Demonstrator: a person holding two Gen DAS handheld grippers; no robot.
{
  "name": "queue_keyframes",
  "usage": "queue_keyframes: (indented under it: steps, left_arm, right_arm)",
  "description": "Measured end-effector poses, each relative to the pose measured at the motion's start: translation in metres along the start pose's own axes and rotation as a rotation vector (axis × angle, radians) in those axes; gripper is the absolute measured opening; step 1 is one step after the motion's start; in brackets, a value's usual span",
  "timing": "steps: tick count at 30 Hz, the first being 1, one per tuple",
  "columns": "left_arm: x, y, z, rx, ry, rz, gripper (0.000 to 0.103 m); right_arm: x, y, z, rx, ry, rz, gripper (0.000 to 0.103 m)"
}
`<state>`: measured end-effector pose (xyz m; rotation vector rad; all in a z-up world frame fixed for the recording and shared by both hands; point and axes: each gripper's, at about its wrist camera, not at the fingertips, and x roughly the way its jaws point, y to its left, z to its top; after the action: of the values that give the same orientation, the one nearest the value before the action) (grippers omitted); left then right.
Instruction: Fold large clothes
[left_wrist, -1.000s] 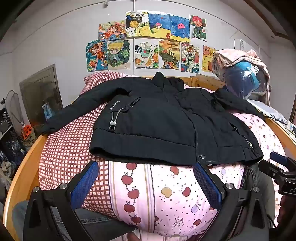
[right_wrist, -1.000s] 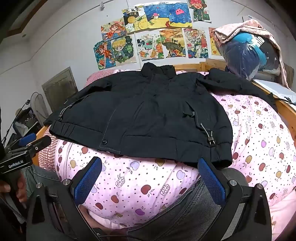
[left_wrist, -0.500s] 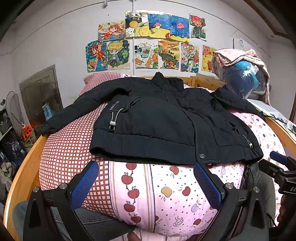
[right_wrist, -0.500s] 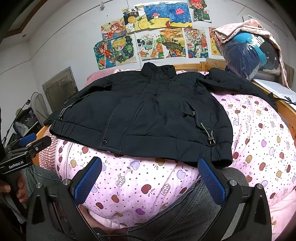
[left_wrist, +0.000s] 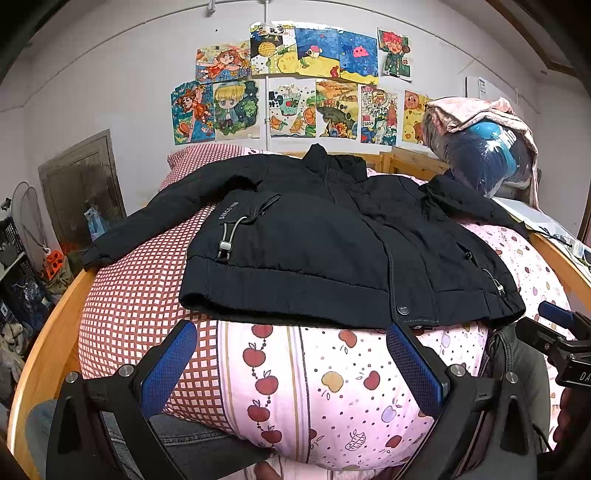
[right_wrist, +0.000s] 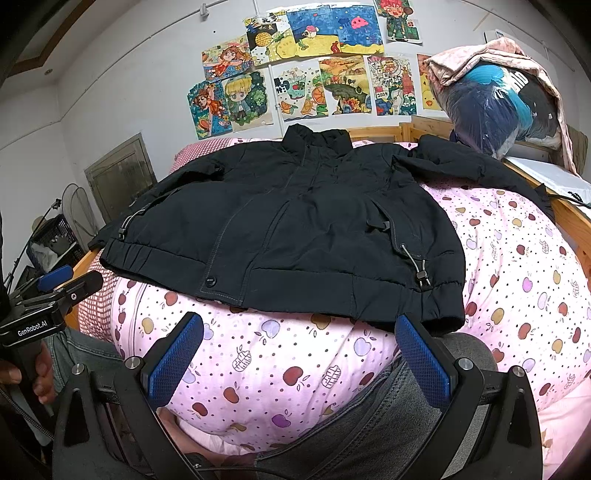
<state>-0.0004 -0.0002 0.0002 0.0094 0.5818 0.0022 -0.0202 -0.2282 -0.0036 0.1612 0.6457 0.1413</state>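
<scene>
**Jacket Spread Flat, Both Grippers Clear of the Hem**

The black jacket (left_wrist: 332, 243) lies face up on the bed (left_wrist: 332, 373), front closed, collar toward the wall and hem toward the operator. Both sleeves extend outward to the sides; the left sleeve (left_wrist: 155, 221) runs over the red checked cover (left_wrist: 133, 295) toward the wooden bed rail (left_wrist: 55, 325). This layout appears to be a starting position for folding: the body is flattened and the sleeves are exposed, so each can be picked up and turned inward without disturbing the rest.

The left gripper (left_wrist: 291, 365) sits near the hem on the operator's side, low over the apple-print quilt (right_wrist: 295, 365). Its jaws are spread wide and hold nothing; neither blue pad touches the fabric. The right gripper (right_wrist: 299, 354) sits likewise near the hem at the jacket's right half. Its jaws are also spread wide and empty, with the right pad just beside the hem corner (right_wrist: 443, 317); contact cannot be confirmed.

No fold is yet made. Judged from this, the next step is a grasp of a sleeve or hem corner.
</scene>
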Motion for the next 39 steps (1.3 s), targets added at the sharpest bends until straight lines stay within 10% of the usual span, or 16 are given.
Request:
queue_keyframes:
  steps: [39]
  left_arm:
    - [0.0001,0.0,-0.0001,0.001,0.001,0.001,0.103]
  right_arm:
    - [-0.0013,0.0093,-0.0033,0.006,0.003,0.002,0.102]
